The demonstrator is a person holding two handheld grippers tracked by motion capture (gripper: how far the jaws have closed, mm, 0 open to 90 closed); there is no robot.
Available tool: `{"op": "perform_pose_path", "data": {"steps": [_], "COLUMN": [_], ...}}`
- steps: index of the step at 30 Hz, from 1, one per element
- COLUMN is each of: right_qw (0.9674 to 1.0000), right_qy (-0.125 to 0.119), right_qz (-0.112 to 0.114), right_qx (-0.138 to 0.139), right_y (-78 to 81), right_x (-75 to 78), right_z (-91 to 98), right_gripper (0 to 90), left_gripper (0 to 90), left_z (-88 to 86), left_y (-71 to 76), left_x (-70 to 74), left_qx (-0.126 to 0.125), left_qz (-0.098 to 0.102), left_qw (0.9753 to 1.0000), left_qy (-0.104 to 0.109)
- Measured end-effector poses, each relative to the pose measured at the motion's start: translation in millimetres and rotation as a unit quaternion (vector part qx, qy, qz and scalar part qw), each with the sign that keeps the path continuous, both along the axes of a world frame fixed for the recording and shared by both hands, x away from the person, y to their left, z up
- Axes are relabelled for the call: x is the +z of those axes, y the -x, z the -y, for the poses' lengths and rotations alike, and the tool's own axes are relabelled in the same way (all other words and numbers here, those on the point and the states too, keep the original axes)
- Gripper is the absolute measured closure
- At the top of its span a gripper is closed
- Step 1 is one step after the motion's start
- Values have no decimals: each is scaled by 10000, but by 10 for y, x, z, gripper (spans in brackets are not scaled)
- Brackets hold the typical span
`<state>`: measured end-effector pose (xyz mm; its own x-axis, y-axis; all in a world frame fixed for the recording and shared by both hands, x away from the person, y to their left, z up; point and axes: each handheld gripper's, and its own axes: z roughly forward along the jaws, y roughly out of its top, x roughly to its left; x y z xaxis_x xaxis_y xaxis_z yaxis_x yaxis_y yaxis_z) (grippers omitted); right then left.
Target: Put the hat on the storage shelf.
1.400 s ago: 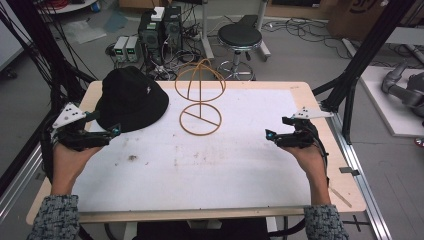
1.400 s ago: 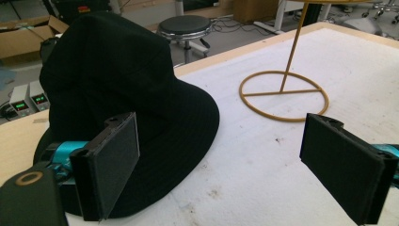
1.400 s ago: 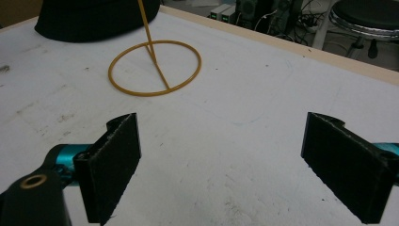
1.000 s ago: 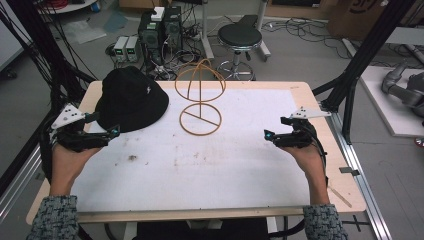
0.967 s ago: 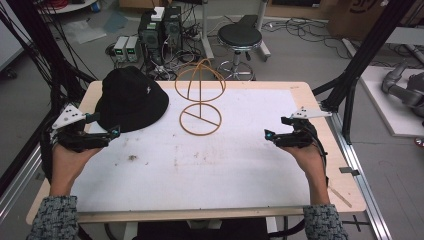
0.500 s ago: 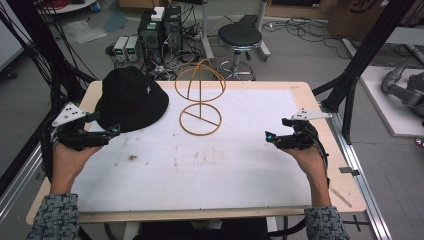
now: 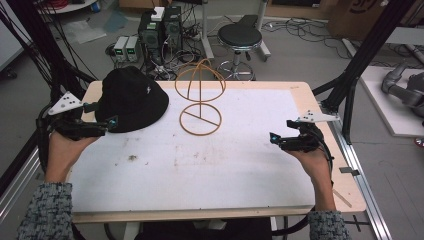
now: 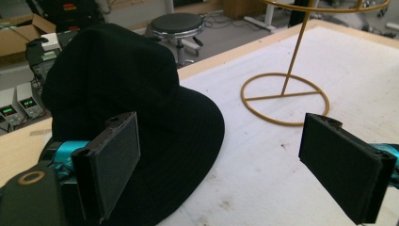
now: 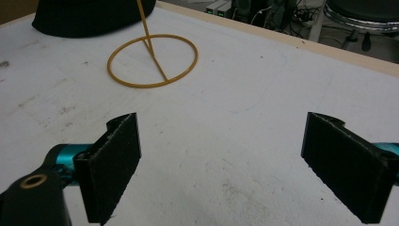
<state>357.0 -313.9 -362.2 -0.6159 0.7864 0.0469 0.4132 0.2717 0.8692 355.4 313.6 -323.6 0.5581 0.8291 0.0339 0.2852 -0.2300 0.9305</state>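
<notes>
Basically nothing has changed across the last second or so: both my hands sit where they were, and so do the hat and the stand. Left to right. My left claw (image 7: pixel 111 123) hovers at the near brim of the black bucket hat (image 7: pixel 131 97), jaws spread wide, gripping nothing; in the left gripper view one jaw stands in front of the brim, the other over bare bench (image 7: pixel 200 165), so the brim isn't between them yet. The hat lies flat at the far-left corner, crown up. Just right of it stands the yellow wire hat stand (image 7: pixel 200 107), ring base on the bench, dome empty. My right claw (image 7: pixel 273 138) is well apart near the right edge, also released, pointing toward the stand. Judgement: no progress yet, grasp not started; next I'd need the left jaws straddling the brim.
</notes>
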Motion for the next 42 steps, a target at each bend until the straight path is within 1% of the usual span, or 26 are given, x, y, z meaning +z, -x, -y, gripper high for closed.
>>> {"op": "perform_pose_path", "data": {"steps": [3,4,6,7,12,14,15,16,17,21,23,24,25,26,28,30,32,33,35,36,37,42], "right_qw": [10000,10000,10000,10000,10000,10000,10000,10000,10000,10000,10000,10000,10000,9999,10000,9999,9999,9999,9999,9999,9999,9999], "right_qy": [27,9,33,-12,-15,-13,-5,7,-2,0,10,-1,16,17,15,-9,-27,5,18,28,27,42], "right_qz": [-2,-42,-9,-34,-44,-64,-72,-74,-84,-60,-65,-78,-79,-95,-62,-27,-52,-36,-56,-53,-81,-100], "right_qx": [6,-3,17,2,-8,16,7,18,-9,-28,-18,-28,-40,-53,-73,-111,-129,-132,-131,-131,-137,-107], "right_y": [23,35,46,56,94,110,126,129,139,158,164,175,183,193,212,242,253,259,272,275,281,298], "right_x": [-3,-4,-15,-20,-38,-45,-53,-55,-58,-67,-71,-75,-80,-82,-81,-72,-71,-75,-84,-90,-96,-132], "right_z": [1,0,20,24,39,36,31,33,32,45,52,57,64,70,95,131,134,144,148,147,143,132], "right_gripper": [122,123,122,122,123,123,122,122,122,123,122,122,122,122,122,123,122,123,123,122,122,122], "left_gripper": [136,136,136,136,136,136,136,136,136,136,136,136,136,134,133,132,132,132,132,132,132,132], "left_z": [-45,-71,-120,-140,-227,-243,-237,-237,-218,-163,-128,-113,-103,-90,-68,-46,-26,-23,-23,-26,-30,-84], "left_y": [-89,-127,-186,-213,-335,-390,-433,-433,-459,-551,-616,-651,-691,-731,-806,-874,-933,-954,-1021,-1048,-1075,-1193], "left_x": [94,125,167,180,212,244,297,297,343,497,563,576,579,571,540,501,465,455,427,416,401,319], "left_qx": [-105,-141,-120,-100,109,160,130,130,135,29,17,16,61,75,99,121,187,199,226,264,280,417], "left_qz": [28,53,94,135,294,300,303,303,367,455,490,474,421,389,389,423,451,459,438,443,453,385], "left_qw": [9999,9999,9998,9996,9988,9988,9990,9990,9989,9989,9988,9989,9991,9992,9992,9990,9987,9986,9985,9984,9982,9976], "left_qy": [2,82,143,209,388,348,292,292,248,139,10,-20,-79,-60,49,101,149,165,244,246,291,386]}}
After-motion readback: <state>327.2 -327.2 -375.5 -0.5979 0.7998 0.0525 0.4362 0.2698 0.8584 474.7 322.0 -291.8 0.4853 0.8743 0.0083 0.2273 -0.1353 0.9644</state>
